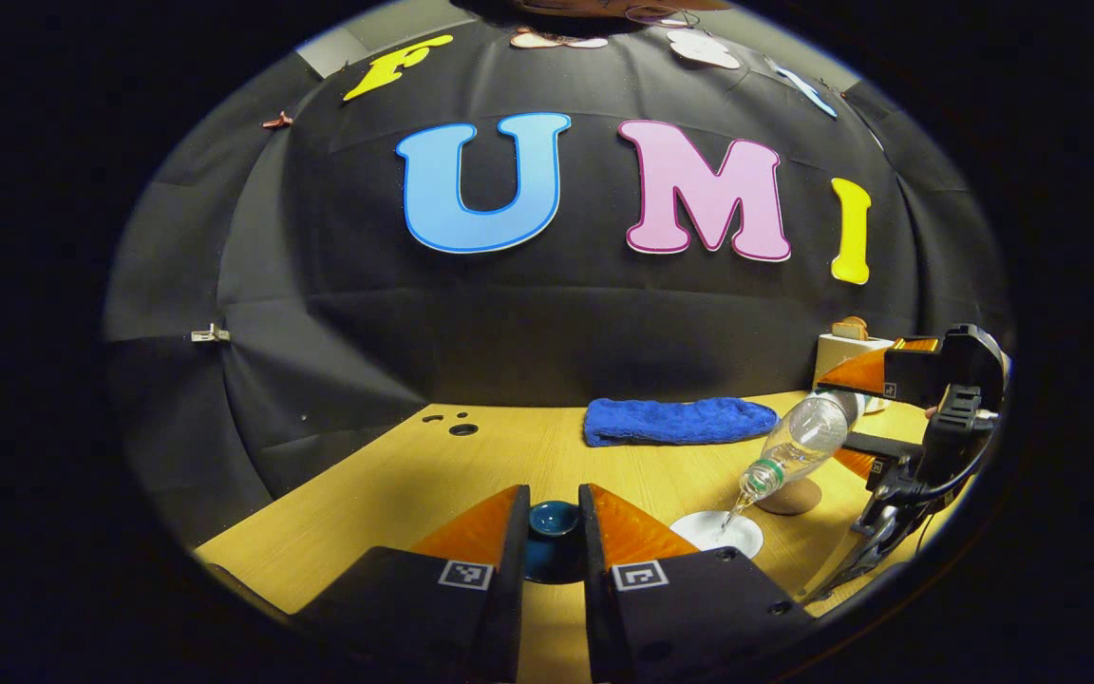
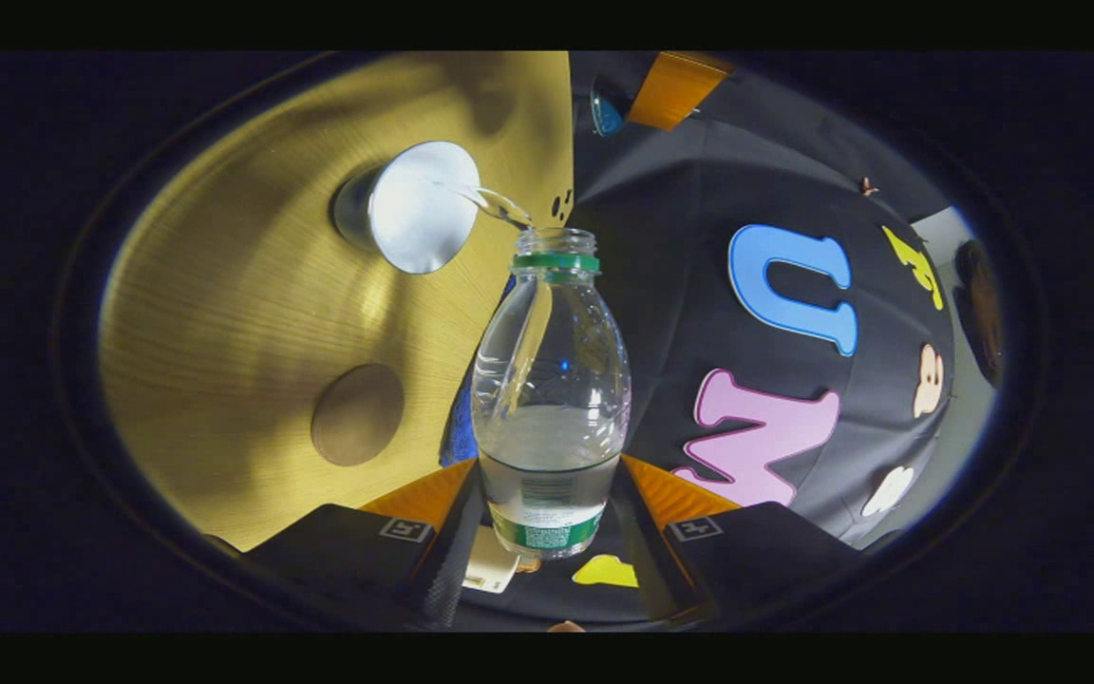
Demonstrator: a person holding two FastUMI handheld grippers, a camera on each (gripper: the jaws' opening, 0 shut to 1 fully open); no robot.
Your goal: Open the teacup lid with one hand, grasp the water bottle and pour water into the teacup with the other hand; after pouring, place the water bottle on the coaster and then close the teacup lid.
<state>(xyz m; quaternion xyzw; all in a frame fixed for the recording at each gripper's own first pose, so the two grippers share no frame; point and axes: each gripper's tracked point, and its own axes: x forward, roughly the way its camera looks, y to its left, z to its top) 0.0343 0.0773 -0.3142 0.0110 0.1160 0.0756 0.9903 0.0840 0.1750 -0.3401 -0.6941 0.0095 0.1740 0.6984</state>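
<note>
In the left gripper view, the left gripper (image 1: 552,537) at bottom centre is clamped on a dark blue teacup lid (image 1: 553,521) held above the wooden table (image 1: 395,484). At right, the right gripper (image 1: 865,418) tilts the clear water bottle (image 1: 794,442) mouth-down, a thin stream falling into the white teacup (image 1: 718,532); a round brown coaster (image 1: 789,496) lies just behind the cup, a blue towel (image 1: 680,420) farther back.

The right gripper view looks along the bottle (image 2: 552,399), both fingers pressed on its lower body over a green-banded label too small to read. Water arcs from its green-ringed neck into the teacup (image 2: 414,209) at upper left; the coaster (image 2: 357,415) sits below it, apart.
</note>
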